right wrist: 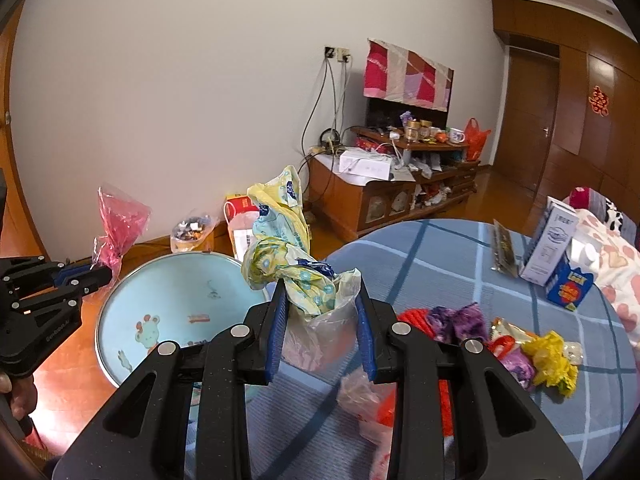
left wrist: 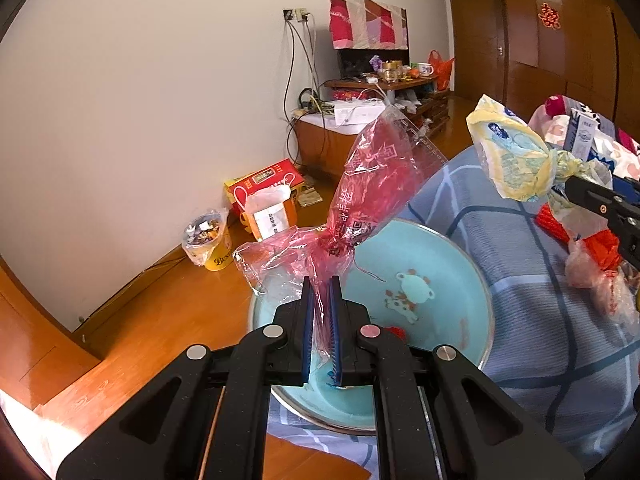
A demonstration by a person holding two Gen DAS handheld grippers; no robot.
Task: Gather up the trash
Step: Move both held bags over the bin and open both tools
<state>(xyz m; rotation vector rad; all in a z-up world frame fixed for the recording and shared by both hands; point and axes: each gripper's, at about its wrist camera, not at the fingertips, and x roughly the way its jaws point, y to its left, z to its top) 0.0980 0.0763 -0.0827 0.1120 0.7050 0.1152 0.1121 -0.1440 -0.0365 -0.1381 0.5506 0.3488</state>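
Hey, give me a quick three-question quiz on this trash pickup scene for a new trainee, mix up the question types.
1. True or false: the left gripper is shut on a red plastic wrapper.
2. What does the right gripper hold? A) milk carton B) a yellow patterned wrapper bunched with a clear bag C) nothing
3. Fill in: the light blue basin sits at the edge of the ____ checked tablecloth.

Key:
1. True
2. B, the yellow patterned wrapper
3. Blue
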